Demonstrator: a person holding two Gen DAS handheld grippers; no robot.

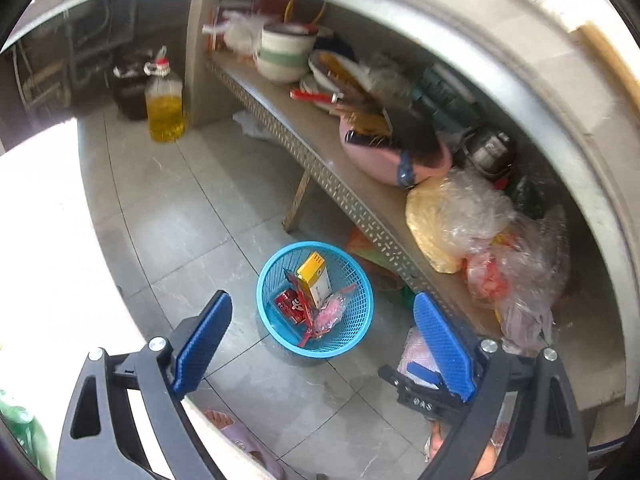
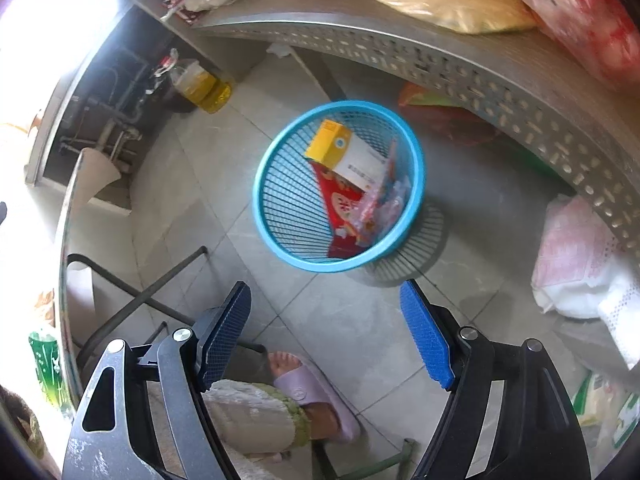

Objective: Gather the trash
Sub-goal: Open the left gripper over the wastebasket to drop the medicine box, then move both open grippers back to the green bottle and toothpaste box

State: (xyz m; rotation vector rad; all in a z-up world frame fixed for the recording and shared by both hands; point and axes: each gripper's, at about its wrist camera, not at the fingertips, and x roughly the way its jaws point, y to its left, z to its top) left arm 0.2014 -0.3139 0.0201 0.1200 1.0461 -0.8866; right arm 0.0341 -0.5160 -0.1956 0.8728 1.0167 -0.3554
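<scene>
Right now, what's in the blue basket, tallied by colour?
Blue basket on the floor holds:
Yellow-and-white box: 1
Red wrappers: 2
Pink-and-clear wrapper: 1
Total: 4; anything buried underneath can't be seen.

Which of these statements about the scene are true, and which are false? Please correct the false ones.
1. The blue basket stands on the tiled floor. True.
2. The basket is empty. False: it holds a yellow and white box, a red wrapper and other wrappers.
3. The left gripper holds a wrapper. False: its jaws stand apart with nothing between them.
4. A bottle of yellow oil stands on the floor beside the shelf. True.
5. The right gripper is open and holds nothing. True.
</scene>
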